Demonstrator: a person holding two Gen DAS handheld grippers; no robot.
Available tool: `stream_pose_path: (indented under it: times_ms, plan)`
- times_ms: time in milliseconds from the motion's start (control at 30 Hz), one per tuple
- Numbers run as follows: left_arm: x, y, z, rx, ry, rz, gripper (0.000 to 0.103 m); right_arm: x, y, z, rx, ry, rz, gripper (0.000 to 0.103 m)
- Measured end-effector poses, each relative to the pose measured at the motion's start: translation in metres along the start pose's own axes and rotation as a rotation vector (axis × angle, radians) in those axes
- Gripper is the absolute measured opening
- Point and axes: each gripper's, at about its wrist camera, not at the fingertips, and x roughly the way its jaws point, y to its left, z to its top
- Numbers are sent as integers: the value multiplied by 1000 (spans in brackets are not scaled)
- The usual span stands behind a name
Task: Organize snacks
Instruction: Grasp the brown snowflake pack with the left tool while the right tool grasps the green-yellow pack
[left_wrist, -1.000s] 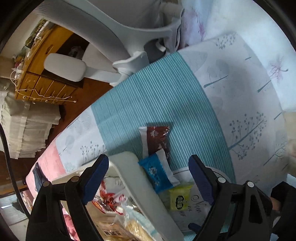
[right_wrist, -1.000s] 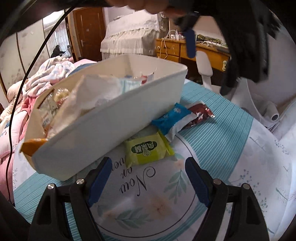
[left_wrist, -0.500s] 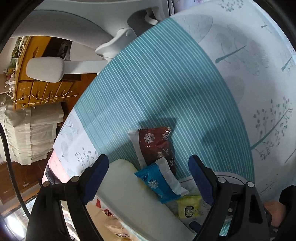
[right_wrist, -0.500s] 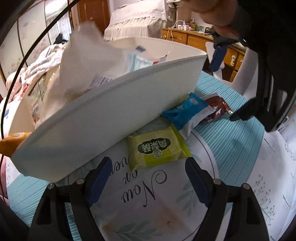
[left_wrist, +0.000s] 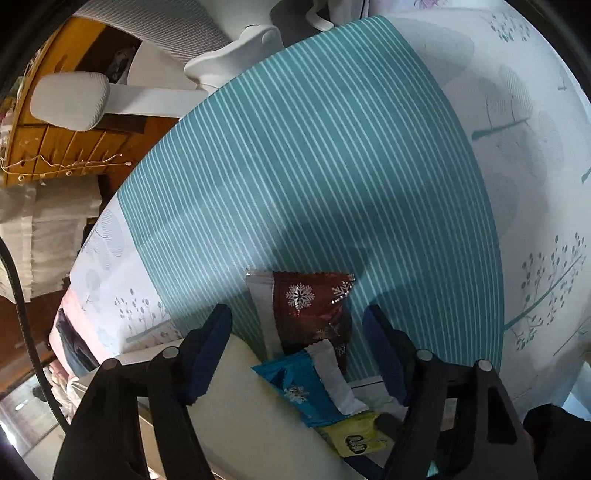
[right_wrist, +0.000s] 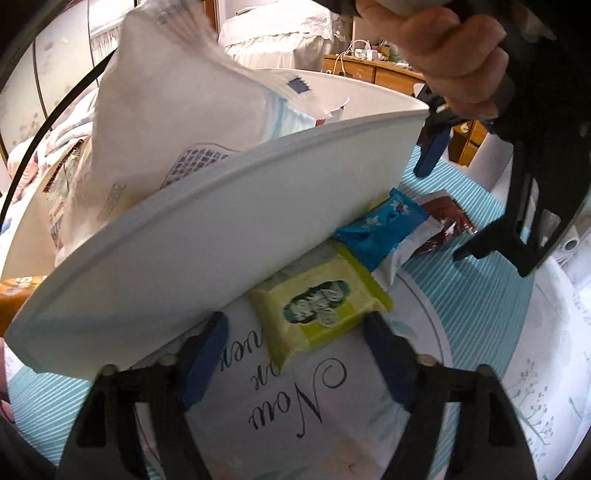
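Three snack packets lie in a row on the tablecloth beside a white bin (right_wrist: 207, 236): a dark red one (left_wrist: 312, 306), a blue one (left_wrist: 295, 384) and a yellow-green one (right_wrist: 317, 295). My left gripper (left_wrist: 297, 328) is open, low over the dark red and blue packets, its left finger by the bin's corner (left_wrist: 236, 413). My right gripper (right_wrist: 295, 343) is open, its fingertips level with the yellow-green packet's near end. The bin holds several packets, with a large white bag (right_wrist: 166, 110) sticking up. My left gripper also shows in the right wrist view (right_wrist: 458, 177).
The table wears a cloth with teal stripes (left_wrist: 314, 166) and white leaf-print panels (left_wrist: 535, 147). A white office chair (left_wrist: 229, 62) stands at the far edge, with a wooden dresser (left_wrist: 55, 140) behind it. The yellow-green packet shows in the left wrist view (left_wrist: 354, 435).
My left gripper has come down and forward over the dark red and blue packets. My right gripper has moved in close to the yellow-green packet and the bin's side.
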Motion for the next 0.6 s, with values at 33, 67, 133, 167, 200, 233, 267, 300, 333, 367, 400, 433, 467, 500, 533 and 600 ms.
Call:
stream_pose_path:
  times_ms: [33,67,133,167,200,233,267,300,333,367,400,433,467,500,533,600]
  plan:
    - [0,1,0,2,-2,-5,72,-1,0,0,5,-1,2,60]
    - [0,2,0,4,-6,-9,71,-2,0,1,12,-1,-3,54]
    - [-1,6,-1,-3,-17,-30,60,-4,1,1,18,6,-12,45]
    - [-2,8,-1,-11,-21,-46,57,-4,1,1,19,10,-16,43]
    - [-2,9,0,-21,-24,-61,52,-5,1,1,21,15,-16,40]
    - [-3,12,1,-31,-27,-72,46,-5,2,1,23,20,-17,38]
    - [-3,14,0,-44,-30,-90,41,-6,2,0,24,26,-19,34]
    - [-3,14,0,-55,-31,-96,41,-7,2,0,26,33,-23,29]
    - [-4,15,0,-63,-34,-90,40,-7,1,0,29,39,-26,26]
    - [-5,12,0,-71,-36,-87,38,-8,1,0,33,45,-33,20]
    - [-5,12,-2,-82,-40,-84,37,-9,2,0,37,51,-40,15]
    - [-6,11,-3,-93,-43,-85,36,-12,5,-5,42,53,-41,13]
    - [-5,11,-4,-106,-44,-105,36,-13,5,-6,51,56,-36,7]
    - [-5,10,-5,-118,-47,-127,35,-15,5,-9,56,58,-36,5]
    - [-6,10,-7,-126,-53,-140,35,-16,5,-10,63,62,-32,5]
    - [-11,12,-12,-141,-79,-155,35,-16,6,-10,66,69,-34,4]
